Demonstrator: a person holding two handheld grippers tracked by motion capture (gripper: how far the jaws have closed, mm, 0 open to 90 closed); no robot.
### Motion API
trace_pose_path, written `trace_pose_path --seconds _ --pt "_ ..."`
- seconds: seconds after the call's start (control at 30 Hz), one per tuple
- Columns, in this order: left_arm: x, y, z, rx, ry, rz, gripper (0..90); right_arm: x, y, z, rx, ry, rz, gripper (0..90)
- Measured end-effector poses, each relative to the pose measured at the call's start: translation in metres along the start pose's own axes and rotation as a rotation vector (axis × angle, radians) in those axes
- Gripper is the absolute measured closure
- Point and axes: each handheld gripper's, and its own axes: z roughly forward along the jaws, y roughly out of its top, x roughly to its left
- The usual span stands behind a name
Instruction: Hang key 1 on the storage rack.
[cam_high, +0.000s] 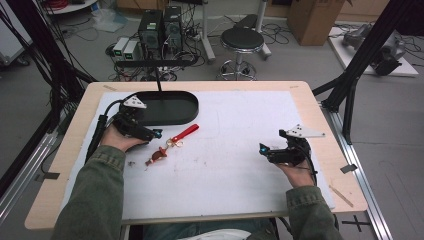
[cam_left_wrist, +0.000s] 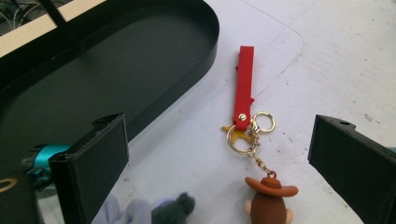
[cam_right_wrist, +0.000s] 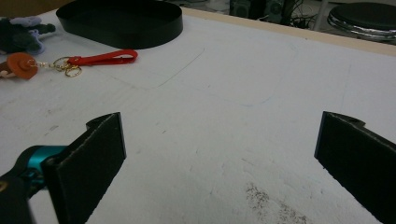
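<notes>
Left gripper (cam_left_wrist: 219, 154) wide open, low over keychain (cam_left_wrist: 250, 140).

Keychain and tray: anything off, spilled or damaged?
Nothing stands out. The keychain lies flat on the white mat beside the black tray, strap straight, rings and figure attached. Only oddity: a dark smudge on the mat near the right hand-held gripper.
</notes>
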Motion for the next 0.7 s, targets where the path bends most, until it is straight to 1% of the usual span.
trace_pose_path --seconds 0.03,0.1,0.13,0.33,0.37,0.4,0.5,0.57,0.63,0.7 --pt "-0.002 0.004 0.003 0.002 -0.003 0.007 5.6 0.000 0.000 0.000 0.001 -0.001 0.005 1.0" --pt "-0.003 0.005 0.005 0.007 -0.003 0.013 5.6 0.000 0.000 -0.001 -0.003 -0.002 0.001 0.9" --pt "-0.005 0.009 0.008 0.024 -0.003 0.029 5.6 0.000 0.000 -0.001 -0.003 -0.003 0.000 0.9" --pt "-0.007 0.018 0.017 0.044 -0.016 0.040 5.6 0.000 0.000 -0.001 -0.001 -0.004 -0.004 0.9" --pt "-0.008 0.020 0.020 0.056 -0.015 0.041 5.6 0.000 0.000 -0.001 -0.001 -0.004 -0.004 0.9" --pt "-0.009 0.023 0.026 0.072 -0.024 0.046 5.7 -0.001 0.000 -0.001 0.001 -0.003 0.003 0.9" --pt "-0.010 0.027 0.030 0.075 -0.024 0.054 5.6 -0.001 -0.001 -0.002 0.001 -0.004 0.017 0.9" --pt "-0.010 0.031 0.033 0.080 -0.033 0.060 5.6 -0.001 -0.001 -0.002 0.002 -0.004 0.013 0.9" --pt "-0.009 0.034 0.035 0.081 -0.033 0.063 5.6 -0.001 -0.001 -0.002 0.001 -0.002 0.005 0.9" --pt "-0.007 0.036 0.038 0.081 -0.045 0.057 5.7 -0.001 -0.001 -0.002 0.000 -0.005 -0.004 0.9"
